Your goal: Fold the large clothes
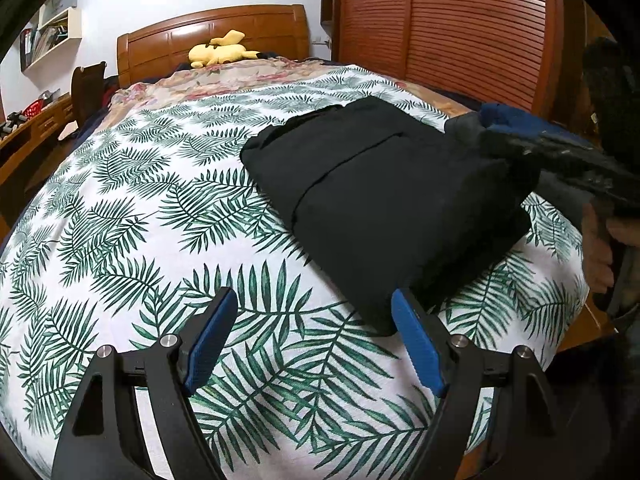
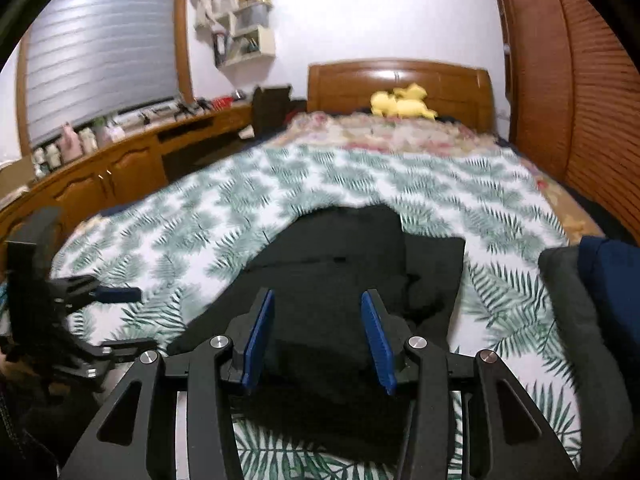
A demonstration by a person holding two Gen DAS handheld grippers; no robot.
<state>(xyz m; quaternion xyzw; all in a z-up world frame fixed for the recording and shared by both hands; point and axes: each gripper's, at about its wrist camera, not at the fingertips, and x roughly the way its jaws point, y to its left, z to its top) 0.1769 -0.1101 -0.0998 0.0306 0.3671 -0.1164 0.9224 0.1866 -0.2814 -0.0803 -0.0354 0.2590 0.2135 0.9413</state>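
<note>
A black garment [image 1: 380,200] lies folded into a thick rectangle on the leaf-print bedspread [image 1: 140,208], toward the bed's right side. My left gripper [image 1: 312,294] stands open just above the bedspread, with its right pad [image 1: 416,344] next to the garment's near corner and nothing between the pads. In the right wrist view the same garment [image 2: 340,248] spreads out below my right gripper [image 2: 317,294]. That gripper's jaws stand apart over the near part of the cloth and its blue pads [image 2: 260,336] press on nothing. A hand [image 1: 600,248] holds the right gripper at the frame's right edge.
A stack of grey and navy folded clothes [image 2: 580,300] sits at the bed's right edge. A yellow plush toy [image 1: 220,52] lies by the wooden headboard [image 1: 212,28]. A slatted wardrobe [image 1: 440,20] flanks the right side, and a long wooden desk [image 2: 100,172] the left.
</note>
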